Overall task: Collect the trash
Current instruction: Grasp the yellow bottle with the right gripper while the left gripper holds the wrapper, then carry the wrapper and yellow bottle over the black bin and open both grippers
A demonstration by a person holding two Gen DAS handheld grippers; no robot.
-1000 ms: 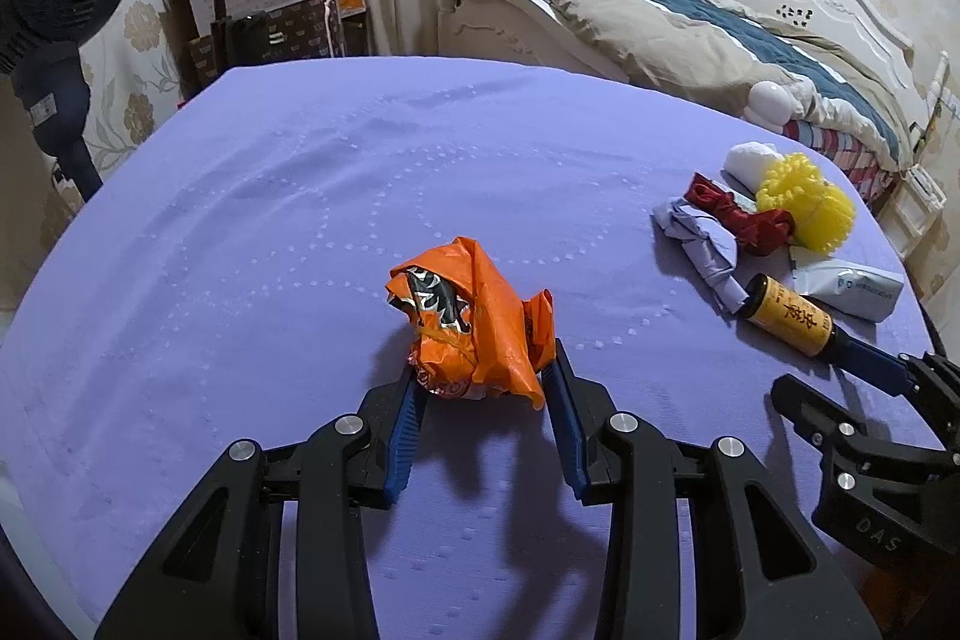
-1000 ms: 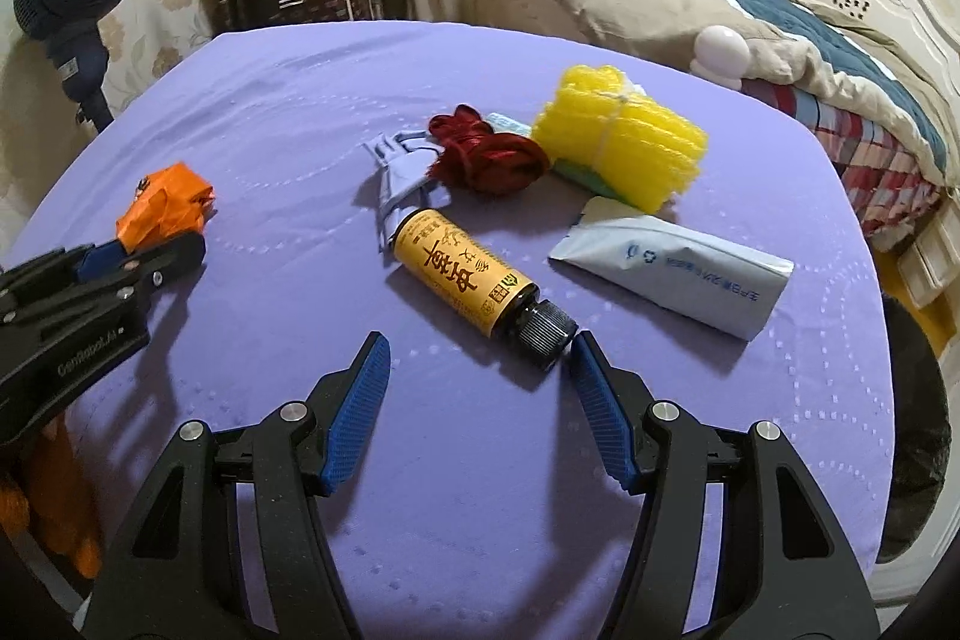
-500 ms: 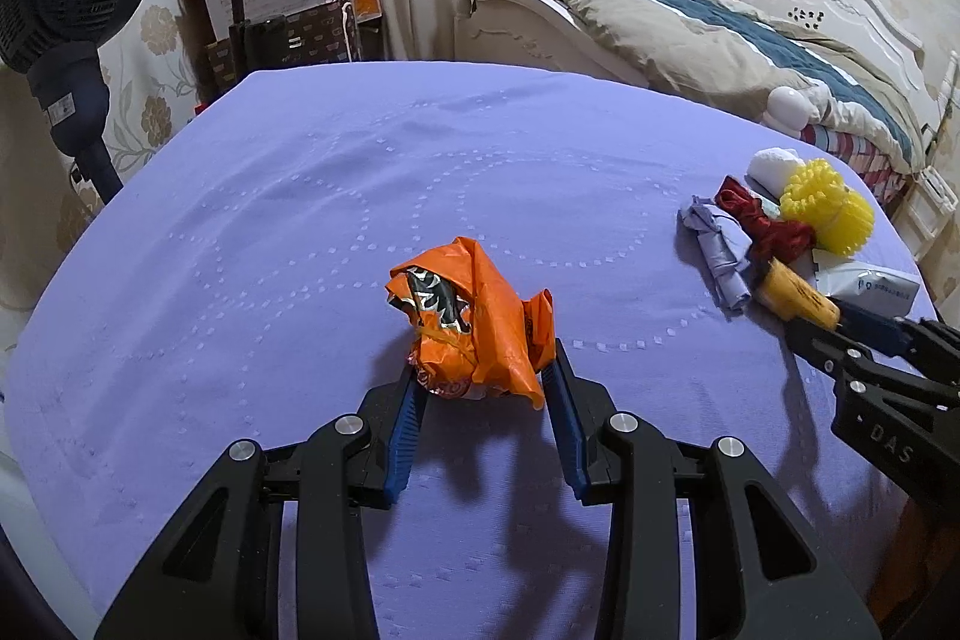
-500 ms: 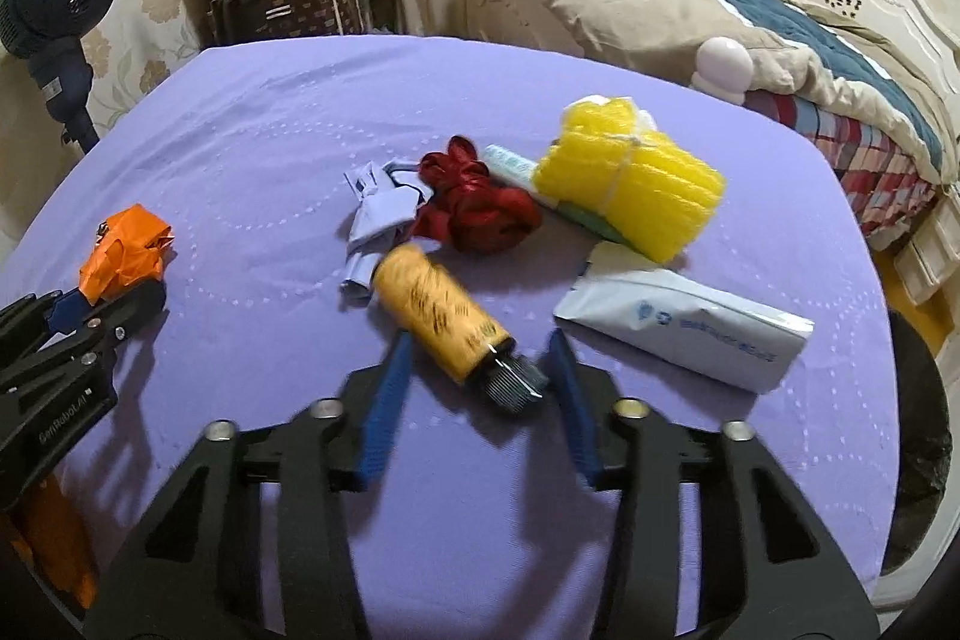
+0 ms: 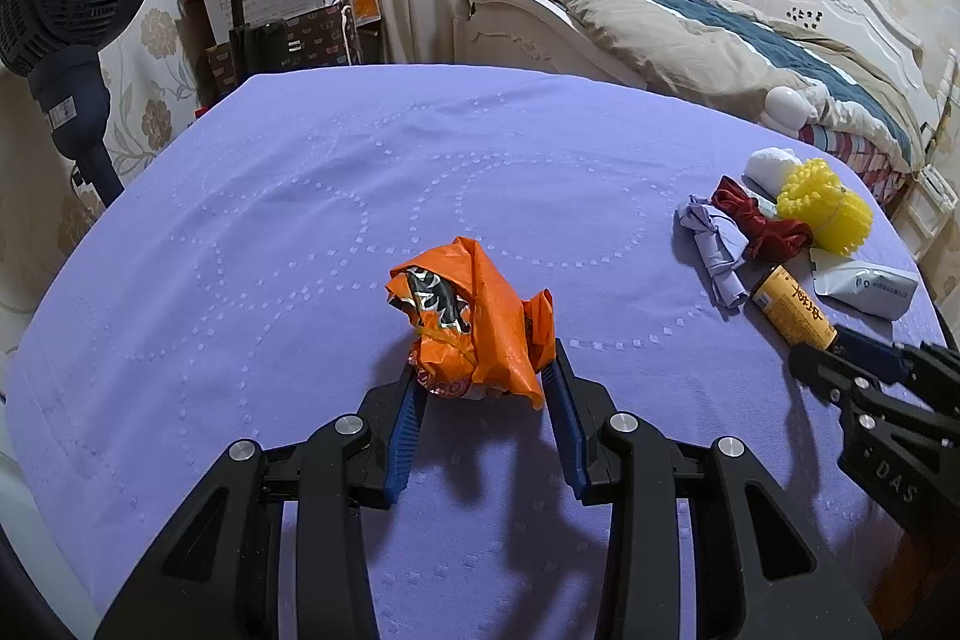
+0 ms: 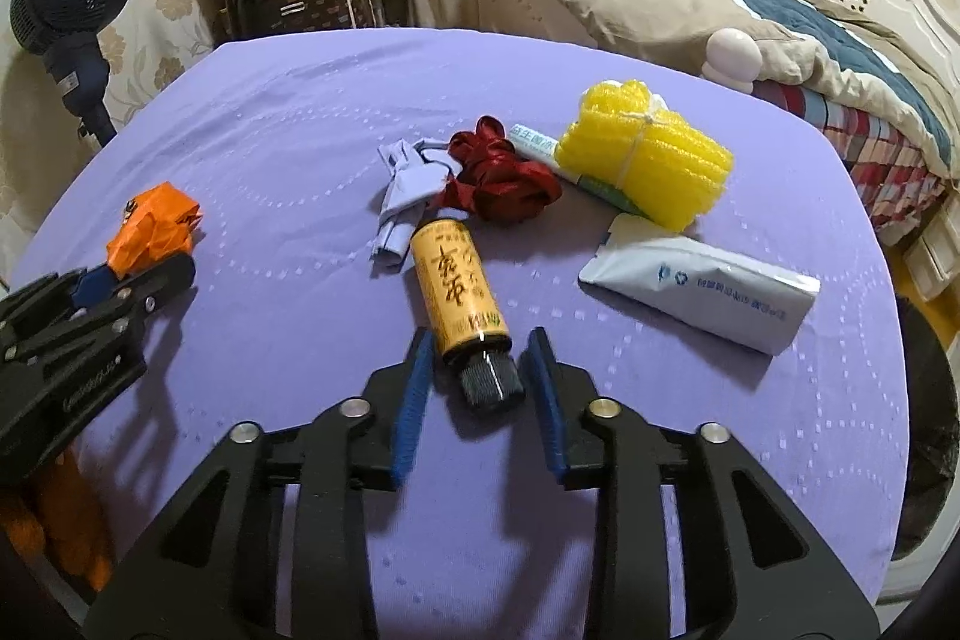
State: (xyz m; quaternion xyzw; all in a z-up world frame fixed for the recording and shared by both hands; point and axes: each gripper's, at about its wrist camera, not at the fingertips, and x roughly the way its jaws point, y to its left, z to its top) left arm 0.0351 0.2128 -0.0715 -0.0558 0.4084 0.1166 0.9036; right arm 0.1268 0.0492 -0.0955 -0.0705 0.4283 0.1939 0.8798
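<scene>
Bottle (image 6: 457,287) now between parted jaws.

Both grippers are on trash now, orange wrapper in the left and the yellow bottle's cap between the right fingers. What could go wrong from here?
1. The right gripper straddles only the dark cap of the yellow bottle; gripped that far from its middle, the bottle may tip or slip out.
2. The left gripper pinches just the lower edge of the crumpled orange wrapper, which could pull free.

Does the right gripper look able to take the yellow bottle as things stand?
Probably yes: the right gripper already straddles the black cap end of the yellow bottle, jaws open with small gaps each side, nothing between them.
</scene>
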